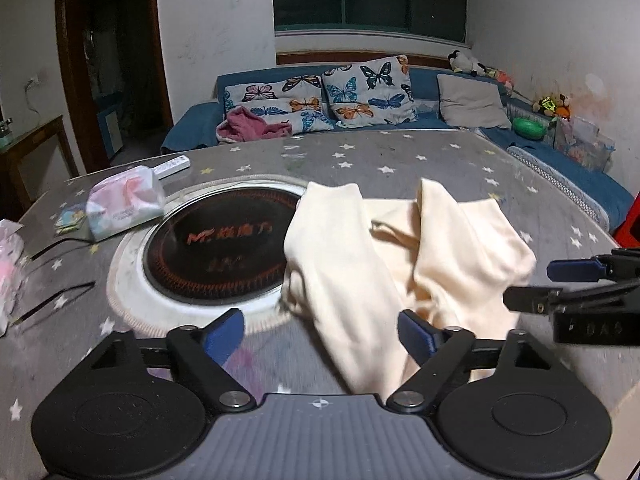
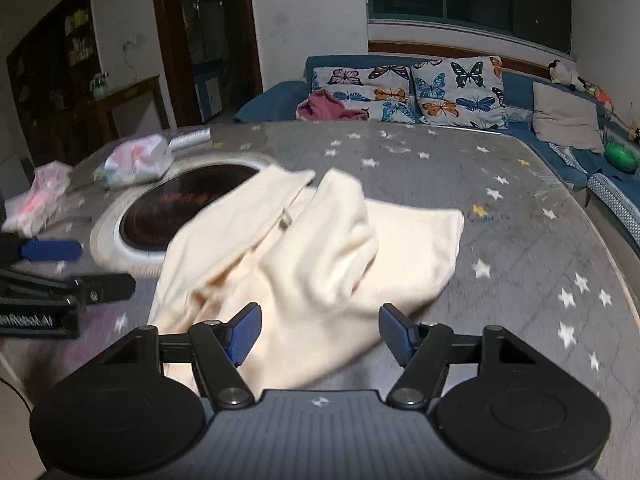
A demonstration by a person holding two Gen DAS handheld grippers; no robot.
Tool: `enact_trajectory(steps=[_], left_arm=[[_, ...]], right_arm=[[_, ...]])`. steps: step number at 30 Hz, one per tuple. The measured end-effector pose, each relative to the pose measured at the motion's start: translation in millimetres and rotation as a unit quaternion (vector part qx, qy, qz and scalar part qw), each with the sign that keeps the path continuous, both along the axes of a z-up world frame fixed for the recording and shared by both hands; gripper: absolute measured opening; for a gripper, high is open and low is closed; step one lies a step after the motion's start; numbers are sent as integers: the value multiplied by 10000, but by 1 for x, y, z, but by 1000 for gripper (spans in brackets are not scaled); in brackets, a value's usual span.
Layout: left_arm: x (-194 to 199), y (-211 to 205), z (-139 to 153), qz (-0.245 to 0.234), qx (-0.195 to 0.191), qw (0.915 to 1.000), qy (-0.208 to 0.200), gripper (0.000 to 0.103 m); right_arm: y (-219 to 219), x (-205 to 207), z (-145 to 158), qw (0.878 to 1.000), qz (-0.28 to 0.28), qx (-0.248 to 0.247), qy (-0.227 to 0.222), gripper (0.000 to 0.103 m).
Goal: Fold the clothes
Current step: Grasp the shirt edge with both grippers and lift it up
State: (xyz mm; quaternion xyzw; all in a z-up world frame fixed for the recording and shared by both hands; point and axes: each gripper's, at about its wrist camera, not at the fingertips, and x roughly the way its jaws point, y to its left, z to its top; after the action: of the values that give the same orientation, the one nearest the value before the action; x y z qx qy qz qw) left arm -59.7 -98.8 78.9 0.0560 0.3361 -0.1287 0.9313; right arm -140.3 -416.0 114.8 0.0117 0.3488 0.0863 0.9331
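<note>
A cream garment (image 1: 404,256) lies crumpled on the grey star-patterned table (image 1: 400,160), partly over the round black cooktop (image 1: 216,248). My left gripper (image 1: 320,332) is open and empty at the garment's near edge. My right gripper (image 1: 532,284) shows at the right of the left wrist view, beside the garment. In the right wrist view the garment (image 2: 304,248) lies in loose folds ahead of my open, empty right gripper (image 2: 320,336). The left gripper (image 2: 96,268) shows at the left there, open.
A pastel pouch (image 1: 124,204), a white remote (image 1: 172,168) and a pink-white bundle (image 1: 8,264) lie at the table's left. A blue sofa (image 1: 424,80) with butterfly cushions and a pink garment (image 1: 248,124) stands behind the table. The table edge curves at the right (image 2: 624,280).
</note>
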Motion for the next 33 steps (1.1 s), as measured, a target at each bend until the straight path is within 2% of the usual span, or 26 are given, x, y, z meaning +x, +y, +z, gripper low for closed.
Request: enact_trajectory(steps=[10,17,23,25,27,33], left_arm=[[46,-13,-8,-98,8,9998,194,77],[64,-13,-14,-116,-64,9994,318,77],[73,-15,-20,-163,-104,9990,395,78],[75,-17,-22,-175,-89,9989,427,78],[78,-19,-26,-187,-65,9987,468,78],[83,-26,-36,-221,30,9981,566,78]], right_arm=[[-5,81,10,9999,-48,109,21,62],[0,129,-2,9996,-88,161,205,55],[-1,154,-17,9987,-185,140,455,36],[-4,156,-20,9986,-183,112,480,19],[-9,152,-19,9988,-209,113,423,12],[-29,121,-2,9992,-386,51,48,6]])
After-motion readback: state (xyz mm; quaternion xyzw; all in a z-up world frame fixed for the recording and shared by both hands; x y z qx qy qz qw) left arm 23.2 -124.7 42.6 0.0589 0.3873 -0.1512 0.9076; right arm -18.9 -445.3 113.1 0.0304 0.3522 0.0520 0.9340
